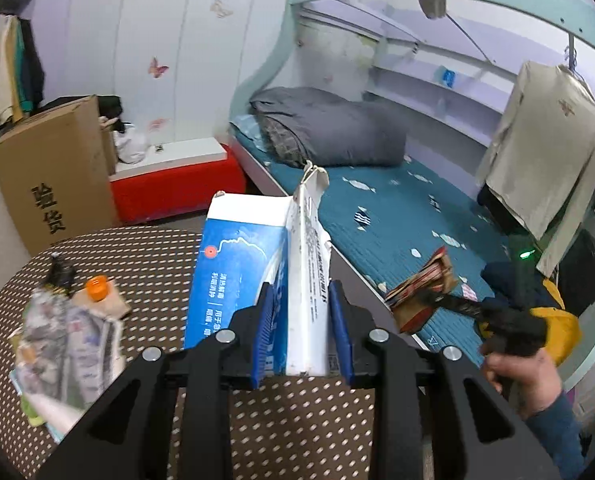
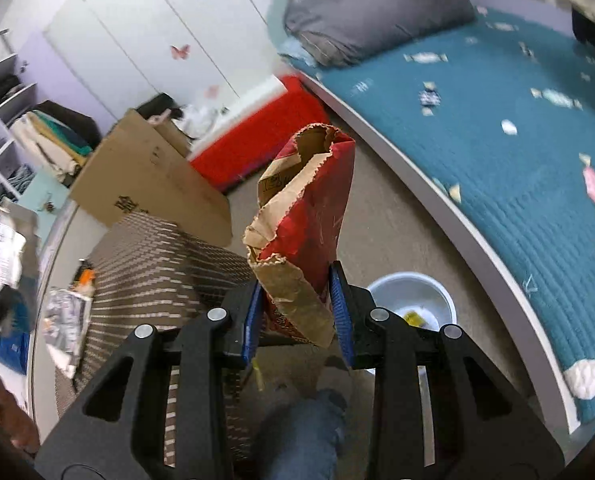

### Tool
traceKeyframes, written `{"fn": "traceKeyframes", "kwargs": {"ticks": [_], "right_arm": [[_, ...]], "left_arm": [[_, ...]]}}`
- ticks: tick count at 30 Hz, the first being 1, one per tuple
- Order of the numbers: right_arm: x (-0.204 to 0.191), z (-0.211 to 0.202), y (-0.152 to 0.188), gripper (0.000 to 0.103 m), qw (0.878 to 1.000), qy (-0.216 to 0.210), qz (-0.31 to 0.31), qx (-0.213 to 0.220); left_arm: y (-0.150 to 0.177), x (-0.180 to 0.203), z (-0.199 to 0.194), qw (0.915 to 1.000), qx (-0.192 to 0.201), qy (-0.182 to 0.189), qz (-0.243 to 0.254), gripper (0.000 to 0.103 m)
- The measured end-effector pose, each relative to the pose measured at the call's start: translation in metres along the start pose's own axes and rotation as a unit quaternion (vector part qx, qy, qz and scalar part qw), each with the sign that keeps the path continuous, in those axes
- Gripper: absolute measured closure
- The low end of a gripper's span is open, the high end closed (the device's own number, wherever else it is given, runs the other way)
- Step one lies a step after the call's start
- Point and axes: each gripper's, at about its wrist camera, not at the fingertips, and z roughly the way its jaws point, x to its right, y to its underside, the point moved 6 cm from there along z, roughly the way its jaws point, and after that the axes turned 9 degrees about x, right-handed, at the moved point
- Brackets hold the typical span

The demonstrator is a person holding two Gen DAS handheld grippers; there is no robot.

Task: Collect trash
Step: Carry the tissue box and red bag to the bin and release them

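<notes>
My left gripper [image 1: 301,332] is shut on a blue and white paper bag [image 1: 253,264] and holds it upright above the dotted brown table [image 1: 157,264]. My right gripper [image 2: 295,320] is shut on a red and brown paper bag [image 2: 309,208], held up over the floor. That bag also shows in the left wrist view [image 1: 421,288], to the right over the bed edge. A white bin [image 2: 417,300] with a few scraps inside stands on the floor just below and right of my right gripper. Crumpled wrappers [image 1: 61,340] and an orange-capped item [image 1: 97,288] lie on the table's left side.
A large cardboard box [image 1: 53,176] leans beyond the table. A red and white bench [image 1: 173,176] sits by the wall. A bed with a teal cover [image 1: 409,216] and grey quilt [image 1: 329,128] is at right. A beige jacket [image 1: 545,152] hangs by the bed.
</notes>
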Motion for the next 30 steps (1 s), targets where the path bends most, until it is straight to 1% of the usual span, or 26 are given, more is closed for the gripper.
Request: {"fn": "traceKeyframes", "kwargs": {"ticks": [2,4,6,7,8,11,12,16,17,19,20,23,24,26,27,28,29,30], "right_arm": [[0.012,0.014,0.006,0.071,1.0,0.005,0.008,-0.012],[0.023,0.03,0.011,0.063,1.0,0.011,0.017,-0.024],[0.039,0.048,0.017,0.042,0.998,0.028,0.031,-0.035],[0.048,0.057,0.021,0.038,0.998,0.032,0.043,-0.043],[0.054,0.061,0.023,0.031,0.997,0.038,0.05,-0.045],[0.075,0.061,0.024,0.028,0.995,0.047,0.084,-0.037],[0.08,0.056,0.023,0.026,0.994,0.047,0.094,-0.03],[0.094,0.029,0.018,0.025,0.992,0.051,0.114,-0.003],[0.097,0.022,0.016,0.024,0.992,0.052,0.118,0.004],[0.102,0.011,0.011,0.024,0.991,0.052,0.125,0.017],[0.105,0.004,0.008,0.023,0.99,0.052,0.128,0.025],[0.108,-0.013,0.0,0.022,0.989,0.051,0.13,0.043],[0.108,-0.017,-0.001,0.021,0.989,0.051,0.129,0.046],[0.107,-0.024,-0.004,0.02,0.99,0.05,0.125,0.051],[0.106,-0.026,-0.004,0.019,0.99,0.05,0.124,0.053],[0.105,-0.028,-0.004,0.018,0.99,0.049,0.123,0.054],[0.104,-0.031,-0.004,0.018,0.99,0.047,0.124,0.055],[0.103,-0.033,-0.003,0.017,0.99,0.046,0.124,0.056]], "left_arm": [[-0.002,0.009,0.011,0.9999,-0.006,0.006,0.008,0.075],[-0.002,0.019,0.025,0.9997,-0.013,0.014,0.017,0.075],[-0.001,0.032,0.041,0.9991,-0.023,0.022,0.027,0.075],[0.0,0.038,0.046,0.9989,-0.026,0.026,0.03,0.075],[0.001,0.044,0.052,0.9985,-0.03,0.03,0.033,0.075],[0.005,0.065,0.073,0.9967,-0.046,0.047,0.048,0.075],[0.008,0.073,0.081,0.9957,-0.053,0.054,0.053,0.075],[0.019,0.099,0.107,0.9908,-0.083,0.083,0.067,0.075],[0.025,0.107,0.117,0.9883,-0.099,0.095,0.068,0.075],[0.033,0.115,0.13,0.9851,-0.118,0.105,0.069,0.075],[0.039,0.122,0.14,0.9818,-0.135,0.114,0.069,0.075],[0.052,0.131,0.161,0.9758,-0.167,0.122,0.07,0.074],[0.059,0.136,0.171,0.9709,-0.188,0.13,0.073,0.073],[0.07,0.141,0.186,0.9646,-0.216,0.133,0.073,0.068],[0.074,0.142,0.193,0.9623,-0.227,0.126,0.08,0.052],[0.076,0.141,0.199,0.9615,-0.235,0.116,0.083,0.026],[0.076,0.138,0.201,0.9628,-0.234,0.105,0.084,0.017],[0.073,0.134,0.202,0.9669,-0.222,0.094,0.083,0.014]]}}
